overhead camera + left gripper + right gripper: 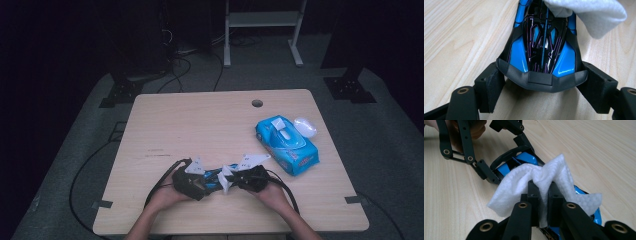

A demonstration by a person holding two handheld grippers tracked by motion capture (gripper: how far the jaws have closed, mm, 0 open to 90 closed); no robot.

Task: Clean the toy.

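Note:
A blue and black toy car [544, 47] lies on the wooden table [200, 125] near its front edge, between my two hands. My left gripper [542, 85] is shut on one end of the car, a pad [491, 85] against each side. My right gripper [543, 187] is shut on a bunched white wipe [516, 182], which rests on top of the car [524, 160] and hides its middle. In the high view the left gripper [207, 181] and right gripper [229, 181] point at each other with the car [216, 176] between them.
A blue pack of wipes [287, 145] lies at the right of the table, with a small white object [305, 127] beside it. A round cable hole [257, 103] sits near the far edge. Cables trail from both grippers over the front edge.

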